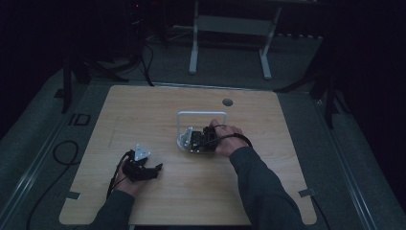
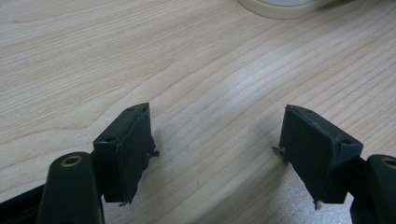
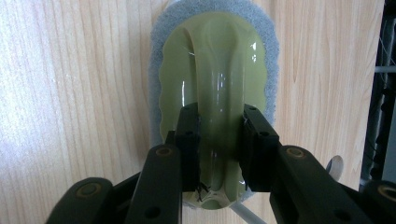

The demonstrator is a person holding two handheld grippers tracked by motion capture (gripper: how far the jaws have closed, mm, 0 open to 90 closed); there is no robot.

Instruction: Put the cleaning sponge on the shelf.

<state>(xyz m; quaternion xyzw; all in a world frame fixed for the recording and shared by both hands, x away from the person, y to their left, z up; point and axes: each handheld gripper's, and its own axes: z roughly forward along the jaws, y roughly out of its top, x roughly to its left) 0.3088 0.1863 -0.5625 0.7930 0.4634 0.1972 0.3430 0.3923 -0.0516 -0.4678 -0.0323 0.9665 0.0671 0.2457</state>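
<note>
A scrubber (image 3: pixel 215 60) with a glossy pale green handle on a grey pad lies on the wooden table (image 3: pixel 70 93). My right gripper (image 3: pixel 219 116) is shut on the raised ridge of that handle, one jaw on each side. In the high view the right gripper (image 1: pixel 194 139) sits at the table's middle over the pale scrubber (image 1: pixel 183 142), inside a white frame (image 1: pixel 201 114). My left gripper (image 1: pixel 152 168) rests near the front left, held low over the wood. Its jaws stand wide apart in the left gripper view, where the left gripper (image 2: pixel 217 140) has bare table between them.
A cream round rim (image 2: pixel 280 9) shows at the top edge of the left gripper view. A cable hole (image 1: pixel 227 102) sits near the table's far edge. A white stand (image 1: pixel 230 28) is on the floor beyond. Cables (image 1: pixel 62 153) lie left of the table.
</note>
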